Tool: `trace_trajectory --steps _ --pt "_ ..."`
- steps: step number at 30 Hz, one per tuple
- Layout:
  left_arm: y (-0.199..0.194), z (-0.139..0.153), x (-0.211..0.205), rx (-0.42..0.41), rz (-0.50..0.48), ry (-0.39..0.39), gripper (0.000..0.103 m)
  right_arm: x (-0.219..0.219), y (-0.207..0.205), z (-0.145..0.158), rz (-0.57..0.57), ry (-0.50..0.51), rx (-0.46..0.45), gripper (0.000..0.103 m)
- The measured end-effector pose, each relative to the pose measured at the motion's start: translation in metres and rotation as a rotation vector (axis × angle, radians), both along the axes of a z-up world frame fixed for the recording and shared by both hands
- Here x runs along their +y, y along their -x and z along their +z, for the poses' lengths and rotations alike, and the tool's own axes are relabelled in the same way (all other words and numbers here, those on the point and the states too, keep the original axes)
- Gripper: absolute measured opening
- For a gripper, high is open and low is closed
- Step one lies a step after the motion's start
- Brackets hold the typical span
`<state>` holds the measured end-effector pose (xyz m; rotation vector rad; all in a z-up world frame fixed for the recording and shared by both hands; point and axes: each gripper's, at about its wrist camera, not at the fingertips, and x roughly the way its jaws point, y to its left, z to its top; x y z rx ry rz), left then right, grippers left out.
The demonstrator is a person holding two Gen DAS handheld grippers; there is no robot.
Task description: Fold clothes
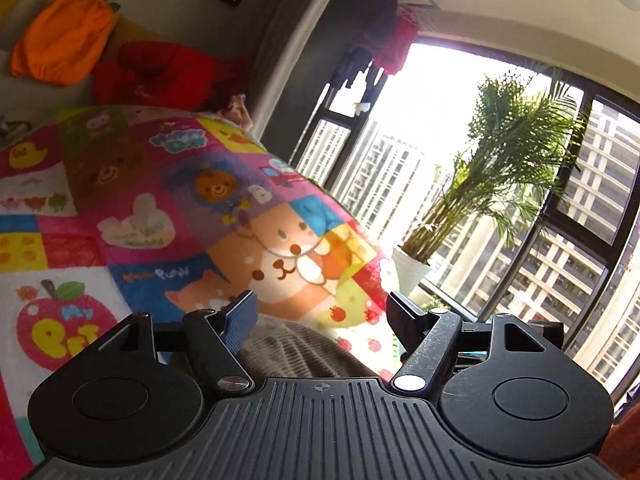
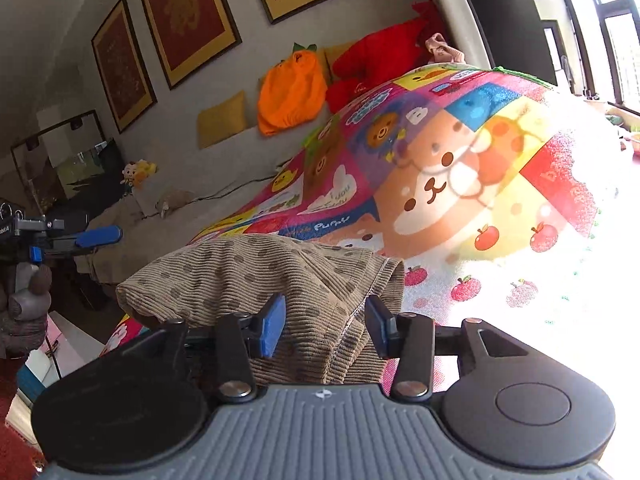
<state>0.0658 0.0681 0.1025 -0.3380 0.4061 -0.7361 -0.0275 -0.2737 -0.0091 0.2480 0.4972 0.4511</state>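
Right tongs (image 2: 325,330) apart, pads flanking but not pressing the brown ribbed garment (image 2: 256,280). Garment folded in a bundle on the cartoon blanket (image 2: 460,168), at its near edge. Left tongs (image 1: 323,312) wide apart, nothing between the pads, above the garment; seen again to the garment's left in the right wrist view, carried by a gloved hand (image 2: 22,312). Beyond the garment, across the blanket: orange pumpkin cushion (image 2: 292,92), red plush (image 2: 384,60). Farther right of the blanket, potted palm (image 1: 500,168) by the window (image 1: 400,184).

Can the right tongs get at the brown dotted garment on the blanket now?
Probably yes: the brown dotted garment lies directly before the right tongs, partly between the open jaws, with nothing in the way.
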Motion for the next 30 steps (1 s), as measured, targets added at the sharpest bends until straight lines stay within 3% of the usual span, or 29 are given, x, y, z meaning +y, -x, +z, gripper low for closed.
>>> trace_trajectory --steps 1,3,6,7,12,16,18,20,25,30 --pt "-0.012 0.001 -0.006 -0.003 0.007 0.011 0.086 0.000 0.000 0.001 -0.001 0.001 -0.004 0.046" --pt "-0.038 -0.011 -0.019 0.052 0.005 0.011 0.085 -0.001 0.000 0.004 -0.007 0.006 -0.013 0.052" --pt "-0.070 -0.058 -0.043 0.264 -0.042 -0.039 0.074 0.000 0.000 0.005 -0.022 0.010 -0.017 0.059" --pt "-0.069 -0.071 -0.049 0.292 -0.062 -0.051 0.074 -0.001 -0.002 0.005 -0.031 0.007 -0.016 0.062" --pt "-0.038 -0.103 -0.053 0.317 -0.141 -0.093 0.076 0.010 -0.016 0.013 -0.013 0.022 -0.029 0.082" --pt "-0.030 -0.110 -0.043 0.339 -0.135 -0.082 0.076 0.041 -0.043 0.021 0.100 -0.004 -0.022 0.092" --pt "-0.030 -0.111 -0.042 0.342 -0.131 -0.077 0.076 0.057 -0.061 0.017 0.149 -0.050 0.009 0.103" --pt "-0.031 -0.111 -0.043 0.340 -0.130 -0.082 0.076 0.068 -0.080 0.007 0.172 -0.086 0.058 0.103" --pt "-0.030 -0.110 -0.045 0.326 -0.132 -0.102 0.076 0.071 -0.111 -0.046 0.085 -0.183 0.276 0.103" --pt "-0.028 -0.111 -0.044 0.323 -0.135 -0.103 0.076 0.068 -0.094 -0.038 0.074 -0.157 0.243 0.103"
